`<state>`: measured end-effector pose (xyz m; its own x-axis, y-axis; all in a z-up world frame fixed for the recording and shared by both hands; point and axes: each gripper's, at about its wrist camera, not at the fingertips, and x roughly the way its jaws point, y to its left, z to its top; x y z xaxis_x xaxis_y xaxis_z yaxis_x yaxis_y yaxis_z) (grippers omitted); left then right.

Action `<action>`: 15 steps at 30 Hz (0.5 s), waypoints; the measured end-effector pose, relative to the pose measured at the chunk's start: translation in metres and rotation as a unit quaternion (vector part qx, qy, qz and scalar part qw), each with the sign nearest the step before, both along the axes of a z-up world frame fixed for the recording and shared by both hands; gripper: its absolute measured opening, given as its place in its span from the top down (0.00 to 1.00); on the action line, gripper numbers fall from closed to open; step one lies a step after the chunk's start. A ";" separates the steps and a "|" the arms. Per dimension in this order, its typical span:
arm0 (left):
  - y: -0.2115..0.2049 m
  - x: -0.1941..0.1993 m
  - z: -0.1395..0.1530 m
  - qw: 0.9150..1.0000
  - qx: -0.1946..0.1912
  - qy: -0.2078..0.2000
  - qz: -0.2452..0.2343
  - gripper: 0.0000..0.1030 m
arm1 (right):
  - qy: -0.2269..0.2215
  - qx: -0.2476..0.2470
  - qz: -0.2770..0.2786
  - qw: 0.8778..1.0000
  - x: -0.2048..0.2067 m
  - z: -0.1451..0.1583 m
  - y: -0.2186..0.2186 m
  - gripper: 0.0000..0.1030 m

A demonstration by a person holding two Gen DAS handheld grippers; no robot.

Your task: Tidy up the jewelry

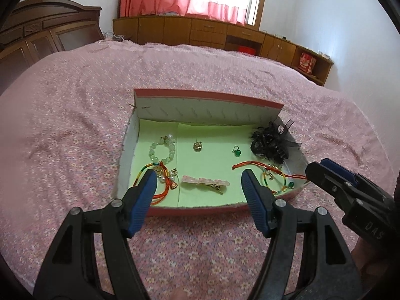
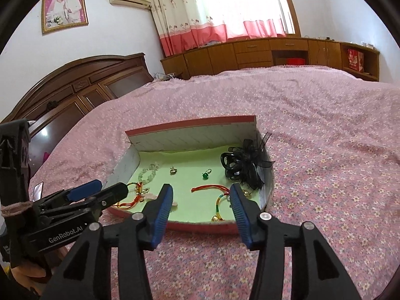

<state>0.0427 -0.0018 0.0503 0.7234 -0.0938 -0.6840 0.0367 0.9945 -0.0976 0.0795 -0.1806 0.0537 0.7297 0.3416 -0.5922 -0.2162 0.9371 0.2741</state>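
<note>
A shallow red-rimmed box (image 1: 200, 210) with a green floor lies on the bed and holds jewelry: a pale bead bracelet (image 1: 162, 151), a pink hair clip (image 1: 206, 182), a gold earring (image 1: 197, 146), a green earring (image 1: 237, 152), a black hair claw (image 1: 271, 142), and two red-rainbow cord bracelets (image 1: 271, 175) (image 1: 160, 180). My left gripper (image 1: 198, 180) is open and empty, above the box's near edge over the hair clip. My right gripper (image 2: 201, 195) is open and empty, above the near right part of the box (image 2: 200, 226), over a cord bracelet (image 2: 220, 200).
The box sits on a pink flowered bedspread (image 1: 75, 125). A dark wooden headboard (image 2: 82, 87) stands to the left. Low wooden cabinets (image 1: 200, 30) and a curtained window lie beyond the bed. The right gripper also shows at the right of the left wrist view (image 1: 317, 170).
</note>
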 end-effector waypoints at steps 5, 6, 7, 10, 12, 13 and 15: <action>0.001 -0.014 0.002 1.000 0.002 -0.007 0.004 0.39 | -0.015 -0.008 -0.005 1.000 -0.021 0.005 0.001 0.42; 0.002 -0.017 0.002 1.000 0.002 -0.007 0.005 0.39 | -0.017 -0.011 -0.004 1.000 -0.025 0.005 0.002 0.40; 0.002 -0.020 0.001 1.000 0.002 -0.007 0.006 0.39 | -0.019 -0.012 -0.003 1.000 -0.027 0.005 0.002 0.40; 0.005 -0.025 -0.002 1.000 0.003 -0.005 0.011 0.39 | -0.022 -0.007 0.000 1.000 -0.038 0.002 0.002 0.37; 0.005 -0.028 -0.005 1.000 0.006 -0.003 0.016 0.39 | -0.027 -0.009 -0.006 1.000 -0.044 0.001 0.002 0.37; 0.006 -0.030 -0.006 1.000 0.006 -0.003 0.018 0.39 | -0.030 -0.012 -0.009 0.999 -0.047 0.000 0.003 0.36; 0.006 -0.034 -0.008 1.000 0.005 -0.004 0.020 0.39 | -0.033 -0.018 -0.013 0.999 -0.051 -0.002 0.003 0.36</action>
<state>0.0088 0.0047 0.0426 0.7317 -0.0582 -0.6791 -0.0027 0.9961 -0.0883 0.0282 -0.1771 0.0514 0.7760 0.3008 -0.5544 -0.2073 0.9518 0.2262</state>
